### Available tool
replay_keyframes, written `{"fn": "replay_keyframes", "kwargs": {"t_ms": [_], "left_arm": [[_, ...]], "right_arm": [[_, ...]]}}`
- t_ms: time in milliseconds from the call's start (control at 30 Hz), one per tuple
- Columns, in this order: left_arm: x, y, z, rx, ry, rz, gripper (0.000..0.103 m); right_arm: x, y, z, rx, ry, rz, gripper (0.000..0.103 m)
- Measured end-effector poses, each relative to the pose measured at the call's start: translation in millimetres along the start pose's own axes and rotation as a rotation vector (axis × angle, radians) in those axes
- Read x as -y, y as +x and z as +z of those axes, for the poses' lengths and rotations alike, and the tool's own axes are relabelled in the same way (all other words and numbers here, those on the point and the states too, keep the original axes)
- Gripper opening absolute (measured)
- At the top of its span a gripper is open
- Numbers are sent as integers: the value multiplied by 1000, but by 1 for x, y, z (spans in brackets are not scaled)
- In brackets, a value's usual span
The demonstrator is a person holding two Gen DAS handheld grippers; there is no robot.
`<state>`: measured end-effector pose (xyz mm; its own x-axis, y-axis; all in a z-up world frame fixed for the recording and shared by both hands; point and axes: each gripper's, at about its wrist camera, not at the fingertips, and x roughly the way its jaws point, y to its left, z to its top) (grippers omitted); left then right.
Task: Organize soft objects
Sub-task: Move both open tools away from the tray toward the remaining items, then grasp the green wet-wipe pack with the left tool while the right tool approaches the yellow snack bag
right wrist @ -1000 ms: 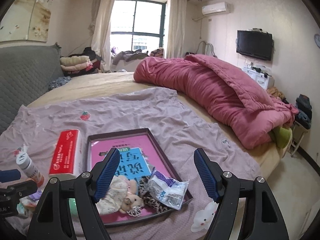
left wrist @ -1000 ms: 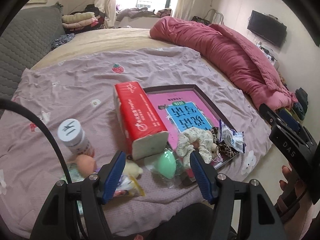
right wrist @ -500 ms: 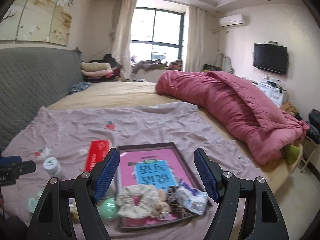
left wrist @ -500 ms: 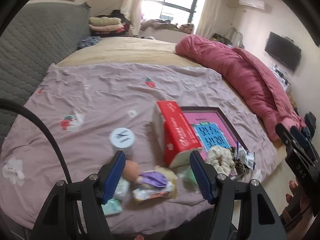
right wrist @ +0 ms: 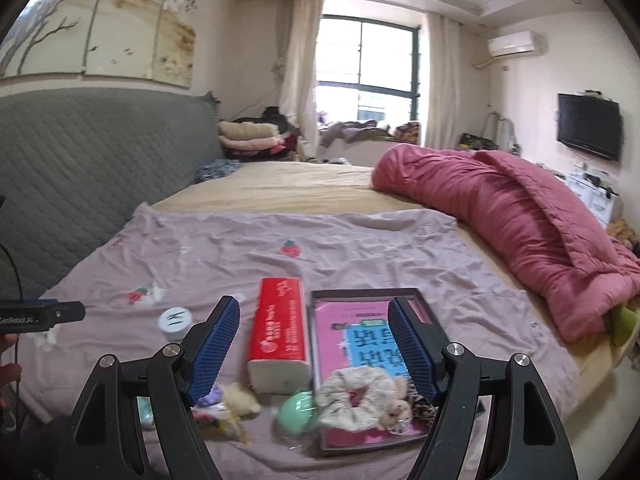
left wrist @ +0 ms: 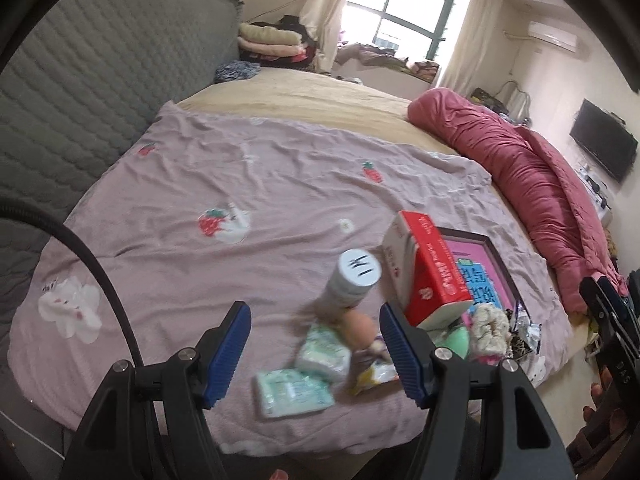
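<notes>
Both grippers are hovering over the clutter on the bed's blanket (left wrist: pixel 280 184). For a clean pick, I would be lowering the left gripper (left wrist: pixel 314 350) squarely over one tissue pack (left wrist: pixel 294 392). The right gripper (right wrist: pixel 314 354) is hanging above the scrunchie (right wrist: pixel 352 398) in the tray (right wrist: pixel 316 364). Both sets of fingers are standing wide, holding nothing.

The left gripper (left wrist: pixel 314 350) hangs open above blurred packets (left wrist: pixel 294 392), a white-capped bottle (left wrist: pixel 354 278) and, right, a red tissue pack (left wrist: pixel 430 274).
</notes>
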<state>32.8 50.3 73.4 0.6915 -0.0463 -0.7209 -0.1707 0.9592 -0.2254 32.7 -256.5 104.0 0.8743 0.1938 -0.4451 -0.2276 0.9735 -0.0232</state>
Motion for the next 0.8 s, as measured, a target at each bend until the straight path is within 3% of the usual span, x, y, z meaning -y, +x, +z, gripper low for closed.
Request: {"fn": "replay_keyframes", "kwargs": {"t_ms": [467, 800], "left_arm": [[-30, 15, -38, -100, -20, 19, 67], [-29, 50, -69, -214, 5, 55, 67]], "right_arm": [[-49, 15, -37, -100, -108, 200, 78], [-81, 48, -69, -217, -214, 239, 78]]}}
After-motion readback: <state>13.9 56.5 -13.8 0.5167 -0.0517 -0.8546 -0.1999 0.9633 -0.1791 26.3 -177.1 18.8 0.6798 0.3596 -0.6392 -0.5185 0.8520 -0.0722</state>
